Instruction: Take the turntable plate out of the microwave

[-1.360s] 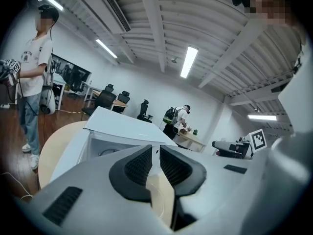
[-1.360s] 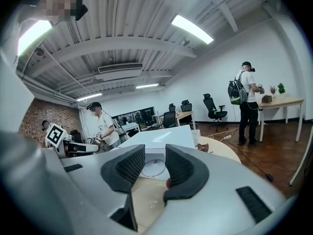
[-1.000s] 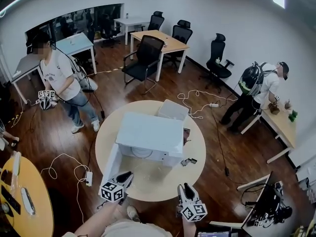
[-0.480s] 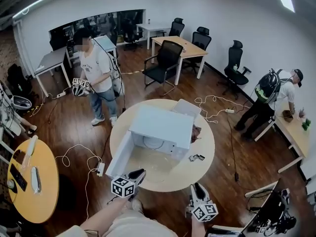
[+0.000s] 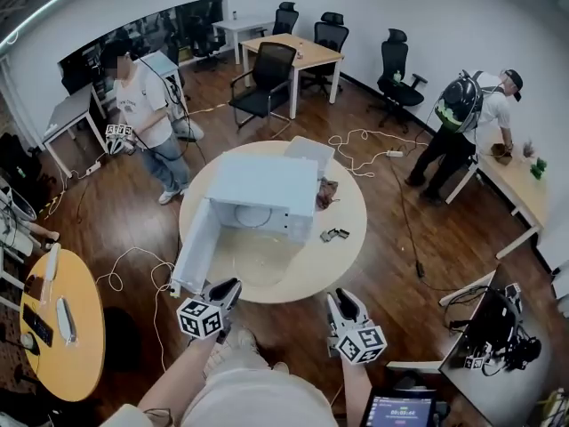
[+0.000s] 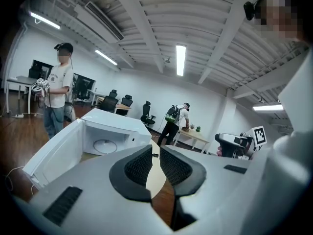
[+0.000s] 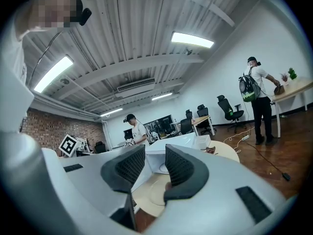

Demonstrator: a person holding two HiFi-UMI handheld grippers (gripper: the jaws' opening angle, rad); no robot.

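A white microwave [image 5: 267,185] is set on the round table [image 5: 302,274], its door [image 5: 194,256] swung open to the left. The turntable plate [image 6: 104,146] is seated inside the cavity, flat on its floor. Both grippers are held just short of the table's near edge, pointed toward the microwave. The left gripper [image 5: 228,286] is closed on nothing; the right gripper [image 5: 337,299] is held with jaws apart, nothing clamped.

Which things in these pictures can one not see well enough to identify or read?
- The plate: in the head view the microwave top covers most of it.
- Small dark items on the table: head view, too small to name.
- The screen: head view, cut off by the bottom edge, its text too small to read.
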